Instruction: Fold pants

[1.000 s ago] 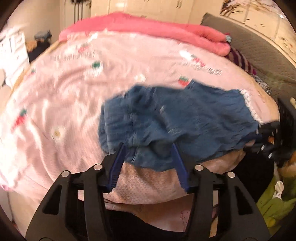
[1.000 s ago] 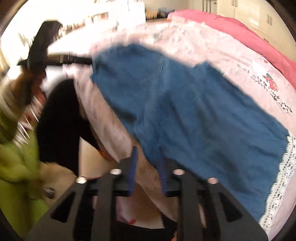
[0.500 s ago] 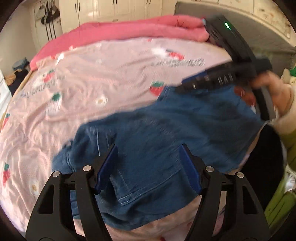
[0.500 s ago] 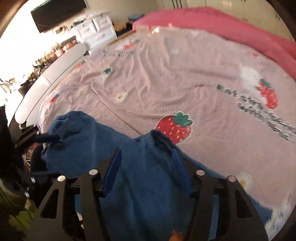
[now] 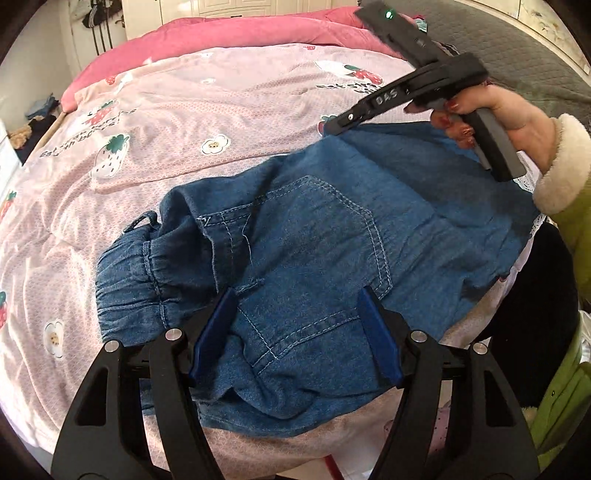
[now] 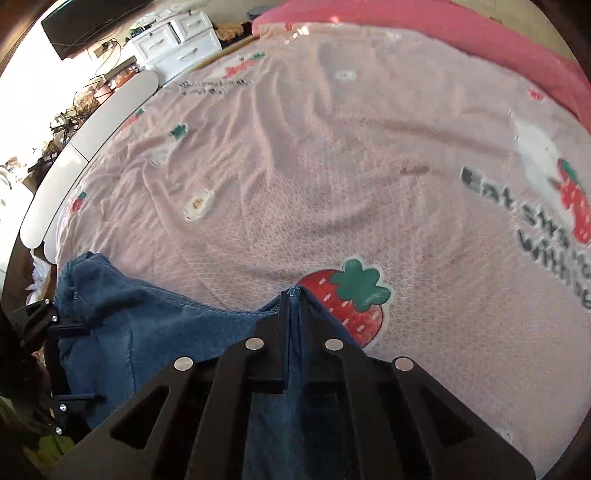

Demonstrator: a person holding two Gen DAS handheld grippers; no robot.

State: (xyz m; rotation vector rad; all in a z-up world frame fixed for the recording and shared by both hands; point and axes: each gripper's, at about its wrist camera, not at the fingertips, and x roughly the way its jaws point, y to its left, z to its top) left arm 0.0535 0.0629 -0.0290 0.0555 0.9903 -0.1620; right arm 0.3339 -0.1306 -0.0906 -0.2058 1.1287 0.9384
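Blue denim pants lie on the near edge of a pink strawberry bedspread, back pocket up, elastic waistband bunched at the left. My left gripper is open just above the pocket area, its blue pads on either side of the cloth. My right gripper is shut on the far edge of the pants, right by a printed strawberry. In the left wrist view the right gripper reaches the far edge of the pants, held by a hand.
A rolled bright pink blanket lies along the far side of the bed. A grey headboard is at the right. White drawers and a white footboard stand beyond the bed's left side.
My right gripper went from open over the pants to shut on their far edge. My left gripper has moved closer over the pocket and stays open. The pants lie flatter.
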